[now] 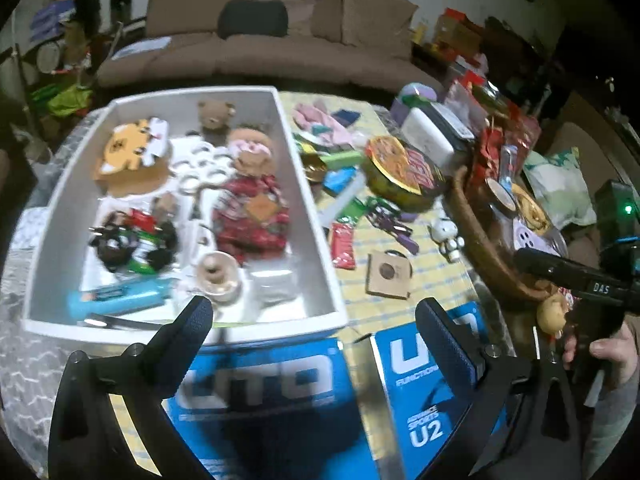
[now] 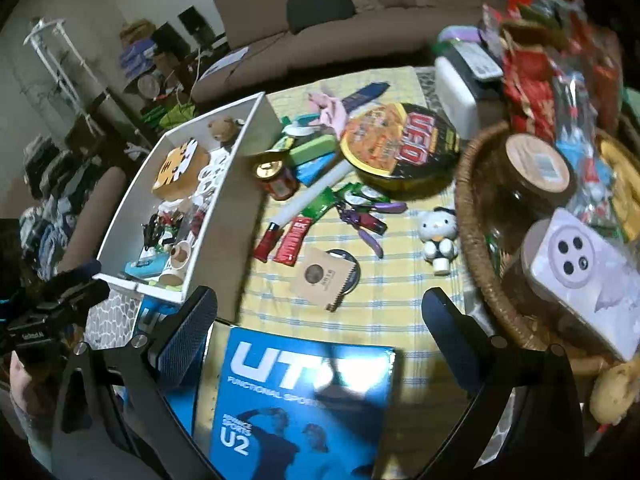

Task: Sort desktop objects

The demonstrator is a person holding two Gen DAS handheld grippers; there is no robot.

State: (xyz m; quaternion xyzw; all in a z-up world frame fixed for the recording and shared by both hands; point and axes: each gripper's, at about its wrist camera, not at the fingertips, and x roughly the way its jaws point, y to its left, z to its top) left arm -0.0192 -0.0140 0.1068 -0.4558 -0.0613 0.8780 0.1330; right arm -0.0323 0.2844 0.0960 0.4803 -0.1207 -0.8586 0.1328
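The counter with its yellow checked cloth was a mess, and the sorting looked maybe half done. The white bin sat at about ten o'clock and already held soft toys and cables, probably the keepers pile. The wicker basket at three o'clock was stuffed with snacks and a jar, so food seemed to go there. Loose stuff was spread between them: the UFO noodle bowl at twelve, blue UTO packs at six, a little white cat figure just beside the basket, and a brown card packet dead centre.

Both the left gripper and right gripper hovered over the packs, jaws wide apart, nothing between them. I guess they were picking the next thing.
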